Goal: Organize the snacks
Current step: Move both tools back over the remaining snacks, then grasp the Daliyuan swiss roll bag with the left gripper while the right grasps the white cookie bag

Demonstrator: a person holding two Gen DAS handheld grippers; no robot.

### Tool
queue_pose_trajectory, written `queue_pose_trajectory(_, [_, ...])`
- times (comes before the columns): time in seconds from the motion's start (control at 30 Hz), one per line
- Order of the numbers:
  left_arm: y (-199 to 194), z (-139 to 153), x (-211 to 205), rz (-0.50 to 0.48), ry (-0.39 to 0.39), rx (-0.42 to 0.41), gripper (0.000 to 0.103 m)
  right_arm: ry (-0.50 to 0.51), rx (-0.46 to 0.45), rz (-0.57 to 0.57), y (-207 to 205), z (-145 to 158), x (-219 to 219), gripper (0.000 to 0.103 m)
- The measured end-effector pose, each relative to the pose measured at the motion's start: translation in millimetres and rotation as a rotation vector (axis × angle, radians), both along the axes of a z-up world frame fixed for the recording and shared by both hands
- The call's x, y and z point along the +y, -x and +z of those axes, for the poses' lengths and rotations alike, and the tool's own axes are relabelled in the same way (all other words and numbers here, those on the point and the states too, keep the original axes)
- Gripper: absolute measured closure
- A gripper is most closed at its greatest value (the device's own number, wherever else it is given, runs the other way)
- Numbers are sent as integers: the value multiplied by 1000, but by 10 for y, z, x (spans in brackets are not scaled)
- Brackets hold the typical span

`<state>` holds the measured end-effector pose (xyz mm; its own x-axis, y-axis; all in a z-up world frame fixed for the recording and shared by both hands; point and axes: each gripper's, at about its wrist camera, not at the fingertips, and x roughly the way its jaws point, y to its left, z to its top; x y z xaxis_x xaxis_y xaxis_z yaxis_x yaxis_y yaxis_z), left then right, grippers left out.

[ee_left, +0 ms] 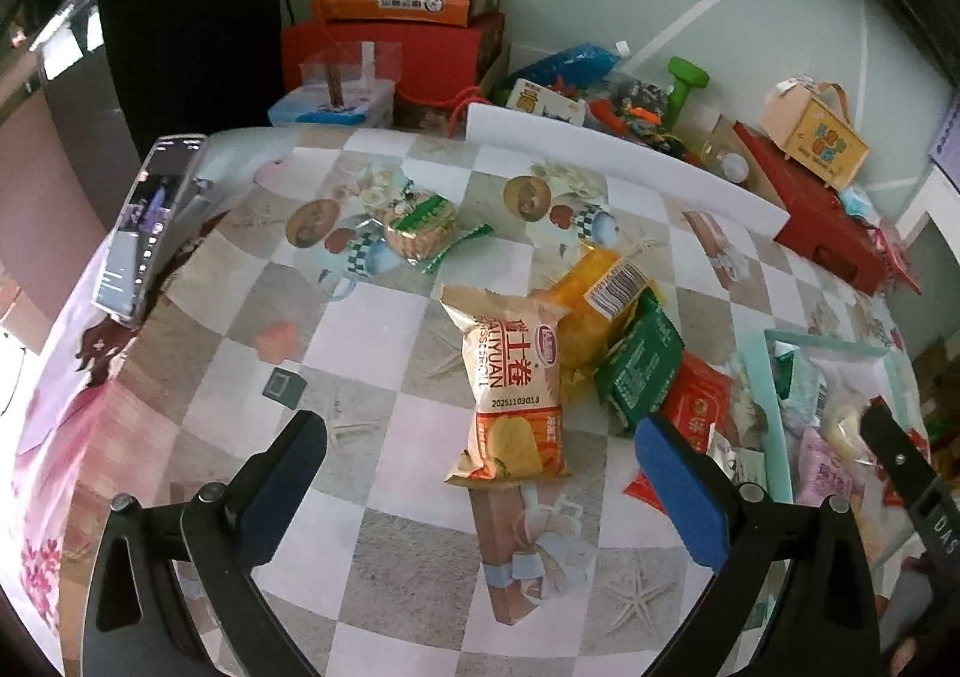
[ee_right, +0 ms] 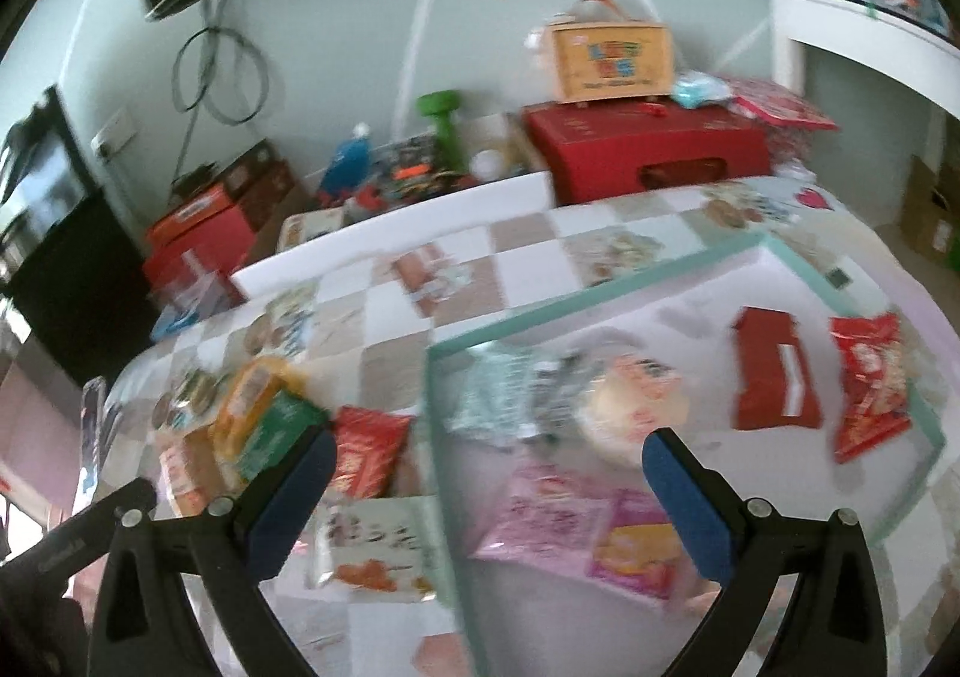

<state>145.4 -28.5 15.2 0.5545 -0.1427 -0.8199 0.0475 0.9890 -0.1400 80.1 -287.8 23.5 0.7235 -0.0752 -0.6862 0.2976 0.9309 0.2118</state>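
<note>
The tan roll packet (ee_left: 515,389) lying in the middle of the desk is showing large red Chinese characters down its front, with "AIYUAN" running beside them in Latin capitals and a second line of capitals under that, too curved to make out fully. Lower on the same packet a stamped code is reading "20251103013". The yellow packet (ee_left: 591,311) behind it is carrying a white barcode label whose digits are too small to read. At the right edge, the black arm of the other hand-held gripper (ee_left: 918,488) is showing the white letters "DAS". The right wrist view is blurring all print.
</note>
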Motion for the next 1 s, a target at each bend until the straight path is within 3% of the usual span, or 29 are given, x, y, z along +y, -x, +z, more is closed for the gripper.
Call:
queue_pose_trajectory(0.17, [-42,-43,35,-10,-5,-14,1,-38,-14,79,-109,-38,254,0])
queue_pose_trajectory(0.37, [-129,-120,129,2,29,31,1,-7,27,141,-232,-151,508,0])
queue_pose_trajectory(0.57, [-233,-200,119,-1,10,57,1,-4,100,148,-308,-314,587,0])
queue_pose_trajectory(0.8, [-355,-259,-13,-35,5,48,1,9,119,143,-329,-363,585,0])
queue_pose_trajectory(0.87, [-366,-279,-69,-50,-5,44,6,9,120,145,-332,-365,589,0])
queue_pose_trajectory(0.93, [-377,-308,-119,-67,-3,43,20,10,124,146,-339,-374,599,0])
queue_pose_trajectory(1.0, [-387,-335,-156,-81,1,45,29,10,129,149,-346,-386,606,0])
